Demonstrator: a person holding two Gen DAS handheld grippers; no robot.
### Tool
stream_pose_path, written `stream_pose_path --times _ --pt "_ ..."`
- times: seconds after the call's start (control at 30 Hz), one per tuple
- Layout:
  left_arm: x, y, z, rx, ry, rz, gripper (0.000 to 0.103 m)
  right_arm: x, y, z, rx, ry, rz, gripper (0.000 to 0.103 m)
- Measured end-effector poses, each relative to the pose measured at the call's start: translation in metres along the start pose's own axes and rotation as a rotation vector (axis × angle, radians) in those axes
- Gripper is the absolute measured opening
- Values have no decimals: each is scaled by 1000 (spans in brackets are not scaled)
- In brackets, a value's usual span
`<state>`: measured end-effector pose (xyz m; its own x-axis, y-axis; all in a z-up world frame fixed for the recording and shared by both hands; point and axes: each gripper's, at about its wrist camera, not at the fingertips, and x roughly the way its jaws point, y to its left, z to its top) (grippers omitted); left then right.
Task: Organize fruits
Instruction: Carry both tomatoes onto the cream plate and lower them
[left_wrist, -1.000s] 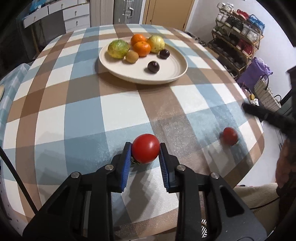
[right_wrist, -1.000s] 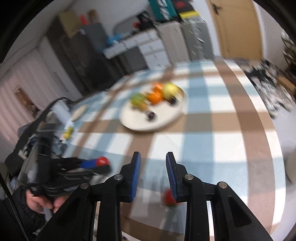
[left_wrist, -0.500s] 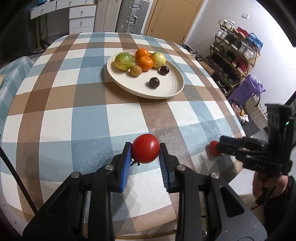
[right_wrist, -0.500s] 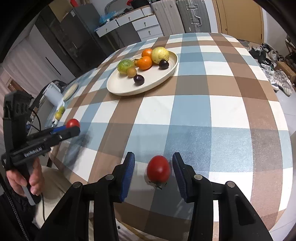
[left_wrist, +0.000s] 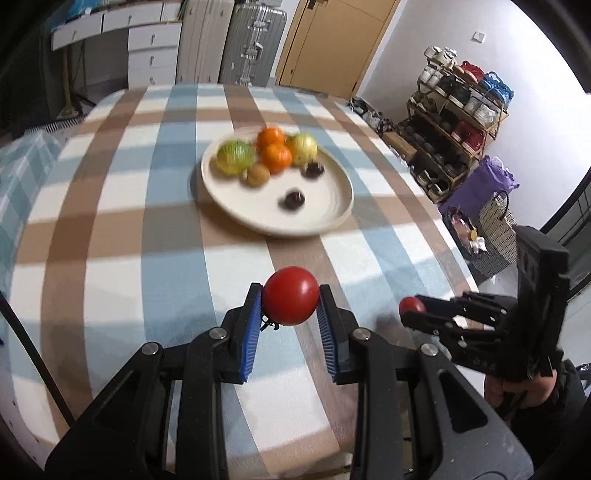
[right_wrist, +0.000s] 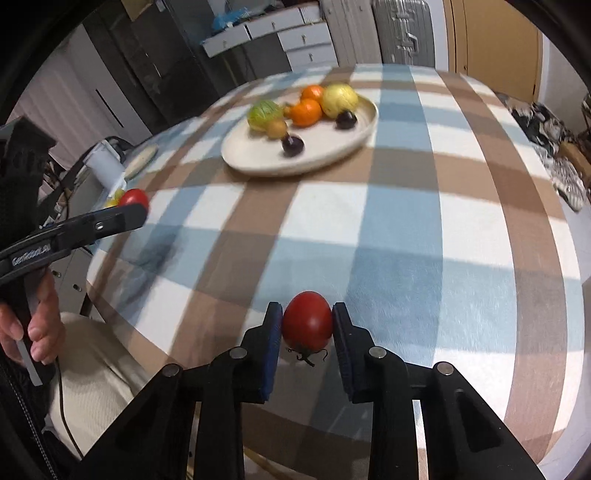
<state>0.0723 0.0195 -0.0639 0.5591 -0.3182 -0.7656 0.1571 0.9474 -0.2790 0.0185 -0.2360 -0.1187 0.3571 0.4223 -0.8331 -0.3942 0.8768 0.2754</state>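
Both grippers hold tomatoes.
Left gripper (left_wrist: 290, 308) clamps one tomato (left_wrist: 290, 295); right gripper (right_wrist: 307, 326) clamps another tomato (right_wrist: 307, 325) above the table (right_wrist: 424, 229).

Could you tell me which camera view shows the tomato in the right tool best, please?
The right wrist view: the tomato fills the centre, sharp, between the right tool pads, its stem showing. The left wrist view shows only a small red part at that tool's tip.

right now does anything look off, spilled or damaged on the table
Nothing stands out. The plate sits flat with its fruit on it, nothing spilled. Each gripper holds one whole tomato: left gripper, right gripper.
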Motion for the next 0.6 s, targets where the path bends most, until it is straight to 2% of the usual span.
stream_pose_path --times 0.13,0.3,0.47,0.6 --pt "8 5 34 -3 -18 11 26 -8 6 23 9 -66 43 28" --pt "41 15 69 -12 10 6 26 -9 14 65 -5 -130 79 28" --pt "80 24 91 -9 51 -11 26 1 4 109 41 -173 115 28" --pt "106 24 99 13 73 -22 26 25 -11 145 98 -179 163 28"
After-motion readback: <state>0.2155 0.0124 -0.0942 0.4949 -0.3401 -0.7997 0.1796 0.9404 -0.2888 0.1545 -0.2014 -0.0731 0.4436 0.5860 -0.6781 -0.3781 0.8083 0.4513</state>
